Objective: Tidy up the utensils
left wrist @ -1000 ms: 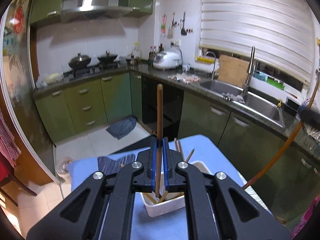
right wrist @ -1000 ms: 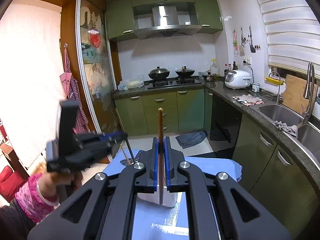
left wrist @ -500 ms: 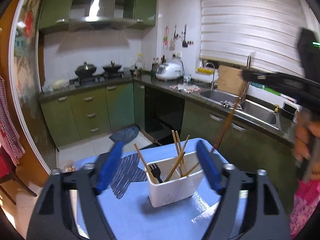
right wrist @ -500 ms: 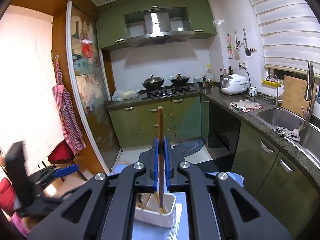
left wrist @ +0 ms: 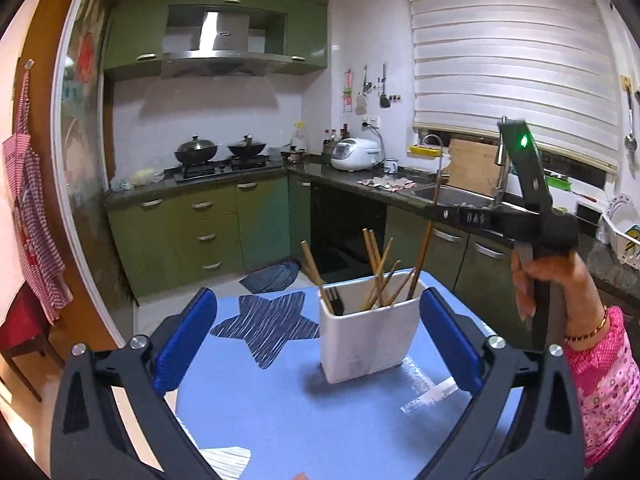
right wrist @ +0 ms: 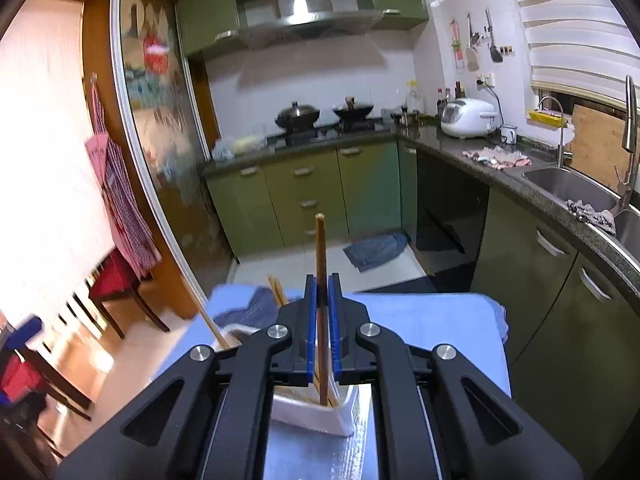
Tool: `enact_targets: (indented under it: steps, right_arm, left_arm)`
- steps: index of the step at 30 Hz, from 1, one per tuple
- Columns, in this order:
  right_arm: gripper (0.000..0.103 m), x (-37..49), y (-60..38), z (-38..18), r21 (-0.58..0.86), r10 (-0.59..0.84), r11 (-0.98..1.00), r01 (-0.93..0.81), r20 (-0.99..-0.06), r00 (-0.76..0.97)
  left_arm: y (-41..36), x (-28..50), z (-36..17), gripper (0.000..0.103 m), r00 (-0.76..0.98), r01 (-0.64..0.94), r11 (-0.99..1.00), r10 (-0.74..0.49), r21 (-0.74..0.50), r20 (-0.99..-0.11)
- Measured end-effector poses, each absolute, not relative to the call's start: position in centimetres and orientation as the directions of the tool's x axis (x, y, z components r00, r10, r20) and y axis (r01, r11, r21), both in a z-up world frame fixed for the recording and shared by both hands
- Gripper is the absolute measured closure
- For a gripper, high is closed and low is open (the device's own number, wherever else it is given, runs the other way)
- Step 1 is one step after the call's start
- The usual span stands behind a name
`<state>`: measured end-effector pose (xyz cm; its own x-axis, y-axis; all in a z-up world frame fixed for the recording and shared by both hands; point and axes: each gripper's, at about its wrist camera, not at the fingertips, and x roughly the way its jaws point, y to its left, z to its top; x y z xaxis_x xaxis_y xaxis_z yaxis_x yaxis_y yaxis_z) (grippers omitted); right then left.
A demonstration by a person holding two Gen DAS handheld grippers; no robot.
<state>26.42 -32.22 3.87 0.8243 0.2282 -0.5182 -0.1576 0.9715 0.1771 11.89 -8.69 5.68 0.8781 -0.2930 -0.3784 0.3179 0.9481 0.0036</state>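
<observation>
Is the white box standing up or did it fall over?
Standing up. The white box sits flat on the blue tablecloth with its open top facing up, and the chopsticks and black fork poke out above its rim.

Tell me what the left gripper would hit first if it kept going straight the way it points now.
Most likely the white utensil holder on the blue table. The left gripper is open, its blue fingers standing either side of the holder, which sits straight ahead. Depth is unclear, so the fingers might pass alongside it first.
</observation>
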Motion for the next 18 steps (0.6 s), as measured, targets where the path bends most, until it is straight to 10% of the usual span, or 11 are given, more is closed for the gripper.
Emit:
enact_targets:
  steps: [10, 18]
  right_arm:
    - [0.076, 23.2, -30.3, 0.7, 0.126, 0.212, 0.977, -0.171, -0.510, 0.834]
    - [0.028, 12.5, -31.1, -1.3, 0.089, 0.145, 0.989, -0.118, -0.429, 0.892]
  left_arm:
    - [-8.3, 11.6, 4.4, 0.006, 0.866, 0.316, 0.948, -0.304, -0.038, -0.398]
    - [-8.0, 10.9, 2.0, 0.006, 0.843, 0.321, 0.945, -0.317, -0.067, -0.435]
